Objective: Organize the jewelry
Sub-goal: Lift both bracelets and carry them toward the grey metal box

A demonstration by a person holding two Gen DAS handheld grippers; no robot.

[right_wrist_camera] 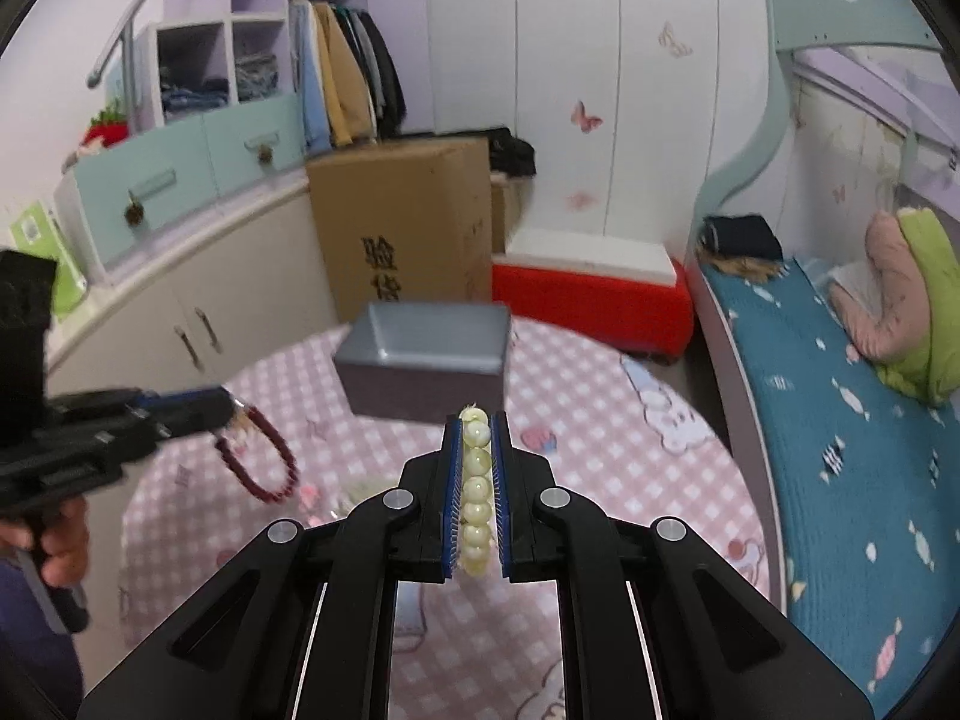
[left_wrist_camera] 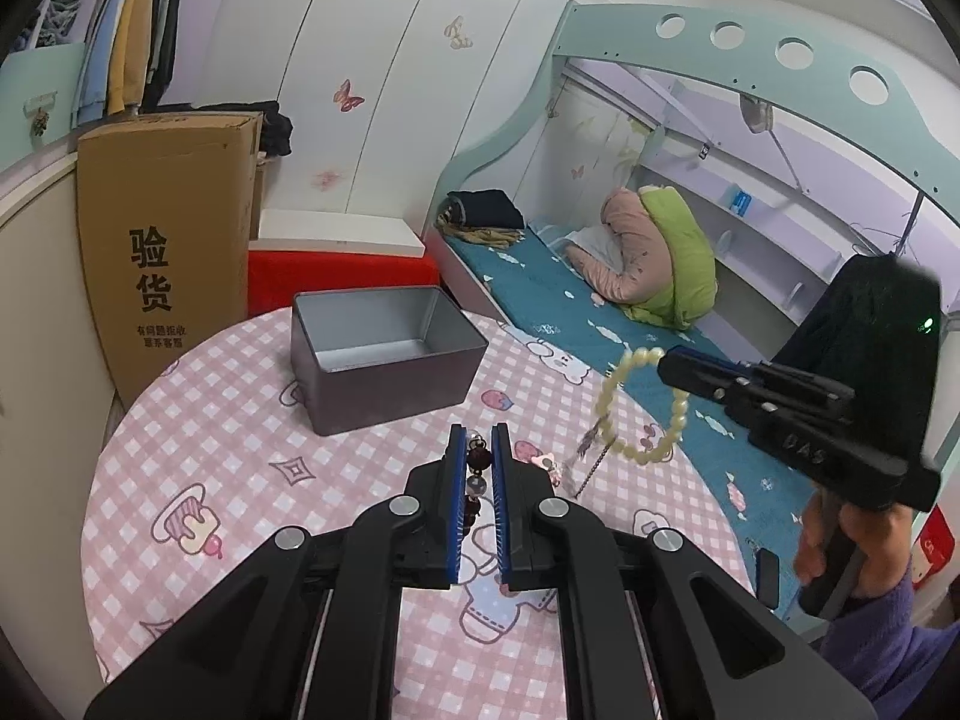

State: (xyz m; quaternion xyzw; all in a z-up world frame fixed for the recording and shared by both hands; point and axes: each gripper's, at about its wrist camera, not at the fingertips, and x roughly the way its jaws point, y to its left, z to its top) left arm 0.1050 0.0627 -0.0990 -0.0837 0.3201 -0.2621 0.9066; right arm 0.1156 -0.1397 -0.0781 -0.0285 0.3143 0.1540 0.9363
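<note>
An open grey metal tin (left_wrist_camera: pixel 384 354) stands on the round table with the pink checked cloth (left_wrist_camera: pixel 240 450); it also shows in the right wrist view (right_wrist_camera: pixel 423 360). My left gripper (left_wrist_camera: pixel 479 441) is shut on a dark red bead bracelet (left_wrist_camera: pixel 478 468), which hangs from it above the table in the right wrist view (right_wrist_camera: pixel 264 462). My right gripper (right_wrist_camera: pixel 477 426) is shut on a pale yellow bead bracelet (right_wrist_camera: pixel 477 492), which dangles with a tassel in the left wrist view (left_wrist_camera: pixel 645 408). Both grippers are held in front of the tin.
Small pink and silver trinkets (left_wrist_camera: pixel 549 465) lie on the cloth in front of the tin. A tall cardboard box (left_wrist_camera: pixel 168 252) and a red box (left_wrist_camera: pixel 342 279) stand behind the table. A bed with a teal cover (left_wrist_camera: pixel 600 324) runs along the right.
</note>
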